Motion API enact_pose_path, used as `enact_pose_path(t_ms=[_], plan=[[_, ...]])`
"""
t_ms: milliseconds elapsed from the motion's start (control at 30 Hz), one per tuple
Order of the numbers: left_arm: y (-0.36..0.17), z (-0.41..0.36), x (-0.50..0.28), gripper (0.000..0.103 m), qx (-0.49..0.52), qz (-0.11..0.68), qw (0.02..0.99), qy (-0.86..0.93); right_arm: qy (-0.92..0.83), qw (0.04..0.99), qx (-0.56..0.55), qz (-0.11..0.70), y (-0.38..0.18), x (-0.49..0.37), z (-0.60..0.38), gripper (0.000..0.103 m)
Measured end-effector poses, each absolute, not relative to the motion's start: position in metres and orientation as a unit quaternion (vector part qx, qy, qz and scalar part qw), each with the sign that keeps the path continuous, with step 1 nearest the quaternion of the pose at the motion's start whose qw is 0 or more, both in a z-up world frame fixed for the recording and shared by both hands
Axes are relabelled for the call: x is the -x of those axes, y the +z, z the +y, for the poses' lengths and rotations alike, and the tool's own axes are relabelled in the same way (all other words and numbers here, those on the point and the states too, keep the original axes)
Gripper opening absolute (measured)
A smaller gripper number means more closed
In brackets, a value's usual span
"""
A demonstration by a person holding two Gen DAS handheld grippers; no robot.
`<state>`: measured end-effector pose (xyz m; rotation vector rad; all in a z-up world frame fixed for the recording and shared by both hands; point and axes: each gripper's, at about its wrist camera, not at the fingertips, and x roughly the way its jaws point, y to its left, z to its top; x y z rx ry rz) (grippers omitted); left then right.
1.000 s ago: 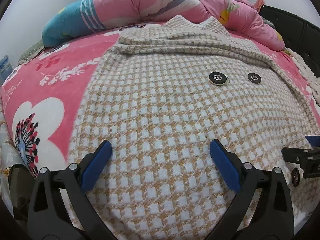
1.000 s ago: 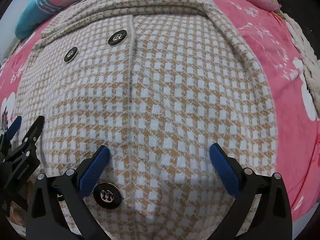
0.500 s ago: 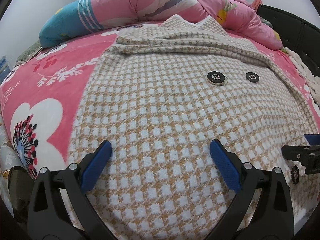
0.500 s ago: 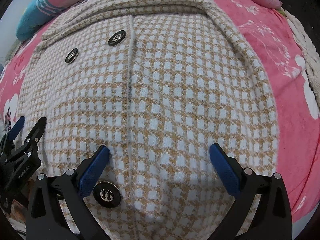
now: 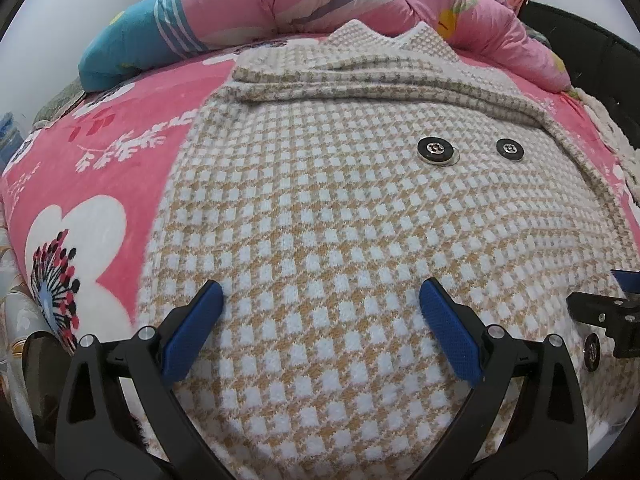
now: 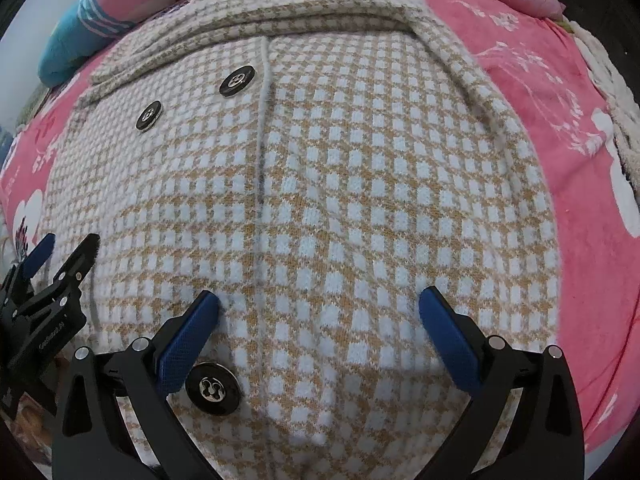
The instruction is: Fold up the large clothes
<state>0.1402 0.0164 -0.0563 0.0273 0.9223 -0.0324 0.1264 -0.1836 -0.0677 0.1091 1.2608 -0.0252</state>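
Both tongs edged lower over the coat (image 5: 360, 220), collar pointing away.

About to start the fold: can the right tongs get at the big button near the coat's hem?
Probably yes. The right tongs hang open over the coat, and the big button lies uncovered beside their left finger.
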Motion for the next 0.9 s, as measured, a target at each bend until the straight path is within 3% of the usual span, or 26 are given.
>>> enact_pose_path(t_ms=[333,533,667,900], plan=[[-0.059,0.008,-0.150,0.095,-0.040,0.471,0.881,0.002,0.032,0.822,-0.034,0.568,-0.058,-0.095,-0.177,0.097],[-0.062,0.006,-0.145,0.096,-0.052,0.461,0.886,0.002,0.071,0.862,0.040,0.500,-0.052,-0.050,-0.164,0.097],[-0.061,0.006,-0.144,0.095,-0.033,0.463,0.886,-0.004,0.106,0.876,0.009,0.471,-0.067,-0.040,-0.167,0.097],[-0.029,0.045,-0.087,0.095,-0.009,0.391,0.920,-0.005,0.129,0.869,-0.011,0.477,-0.064,-0.043,-0.178,0.097]])
